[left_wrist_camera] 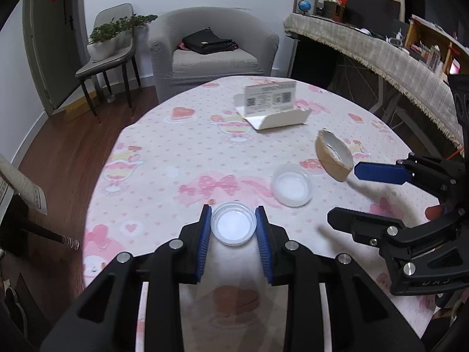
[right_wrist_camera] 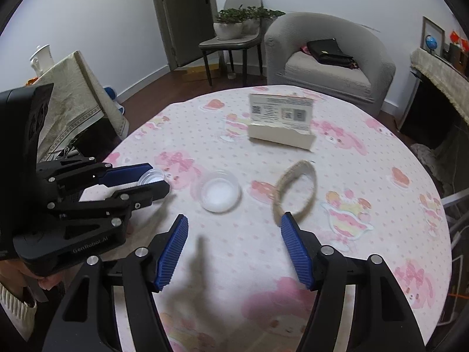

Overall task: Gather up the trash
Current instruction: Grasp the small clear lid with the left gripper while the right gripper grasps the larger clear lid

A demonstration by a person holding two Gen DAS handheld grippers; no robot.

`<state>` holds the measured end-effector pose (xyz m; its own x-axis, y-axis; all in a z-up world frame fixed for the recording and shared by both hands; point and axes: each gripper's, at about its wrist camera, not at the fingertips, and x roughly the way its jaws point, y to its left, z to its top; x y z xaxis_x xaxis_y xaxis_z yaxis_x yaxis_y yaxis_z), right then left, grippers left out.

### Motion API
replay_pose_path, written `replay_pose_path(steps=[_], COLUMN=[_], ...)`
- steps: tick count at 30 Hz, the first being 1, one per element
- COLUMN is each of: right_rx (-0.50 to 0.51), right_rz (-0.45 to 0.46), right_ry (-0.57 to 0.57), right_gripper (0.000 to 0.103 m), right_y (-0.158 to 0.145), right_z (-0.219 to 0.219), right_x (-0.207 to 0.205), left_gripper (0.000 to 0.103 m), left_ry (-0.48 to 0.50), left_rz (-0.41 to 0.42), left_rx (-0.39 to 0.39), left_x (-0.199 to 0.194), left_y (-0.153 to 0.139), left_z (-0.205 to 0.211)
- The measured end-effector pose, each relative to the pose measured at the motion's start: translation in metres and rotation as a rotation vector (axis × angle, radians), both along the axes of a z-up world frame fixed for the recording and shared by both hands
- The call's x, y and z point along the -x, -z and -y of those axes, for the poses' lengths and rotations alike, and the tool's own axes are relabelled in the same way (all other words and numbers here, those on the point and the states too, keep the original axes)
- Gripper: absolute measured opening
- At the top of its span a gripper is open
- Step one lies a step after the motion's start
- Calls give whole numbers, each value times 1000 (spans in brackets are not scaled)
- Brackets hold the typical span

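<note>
The left gripper [left_wrist_camera: 233,228] is clamped on a small clear plastic lid [left_wrist_camera: 233,227], shallow and round with a whitish centre, its blue pads pressing the rim from either side. The gripper tilts down toward the table [left_wrist_camera: 152,182], which wears a pink cartoon-print cloth. Just beyond the lid, to its right, a second clear dish [left_wrist_camera: 291,184] sits flat on the cloth. Right of the lid, the right gripper [right_wrist_camera: 234,249] also slants downward, its jaws about half apart with nothing between them. A knit cuff [right_wrist_camera: 13,302] and a bit of hand show at the left gripper's base. Further right of the lid, a spent brown tape roll [left_wrist_camera: 334,155] stands on edge, near the right gripper's far fingertip. Well beyond the lid, a torn white carton [left_wrist_camera: 275,111] with printed codes lies open.
</note>
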<state>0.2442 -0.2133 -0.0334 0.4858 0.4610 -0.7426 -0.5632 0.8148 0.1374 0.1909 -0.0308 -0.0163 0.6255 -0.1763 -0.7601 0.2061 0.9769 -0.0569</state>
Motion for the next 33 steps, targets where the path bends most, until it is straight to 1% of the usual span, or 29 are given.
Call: replay_pose_path(steps=[5, 9, 13, 18, 22, 23, 27, 33], right_rx=[22, 43, 83, 136, 151, 151, 127, 76], right_rz=[5, 2, 10, 27, 31, 31, 30, 58], right_ry=[-9, -3, 11, 25, 35, 38, 51, 12], right_gripper=[61, 61, 61, 50, 45, 40, 40, 40], right_y=[2, 4, 8, 12, 13, 12, 10, -4], right_z=[-16, -26, -35, -48, -55, -56, -62, -86], right_x=[-2, -7, -12, -16, -19, -19, -21, -10], left_gripper=[32, 32, 32, 32, 32, 32, 32, 32], left_ry=[-21, -32, -46, -69, -90, -96, -118, -164], left_rz=[11, 2, 4, 9, 14, 14, 13, 6], left_rx=[34, 64, 67, 72, 77, 77, 78, 79], left_x=[5, 9, 14, 20, 25, 27, 32, 40], left_y=[-4, -4, -6, -8, -9, -9, -7, -4], left_z=[-20, -33, -47, -67, -85, -89, -107, -134])
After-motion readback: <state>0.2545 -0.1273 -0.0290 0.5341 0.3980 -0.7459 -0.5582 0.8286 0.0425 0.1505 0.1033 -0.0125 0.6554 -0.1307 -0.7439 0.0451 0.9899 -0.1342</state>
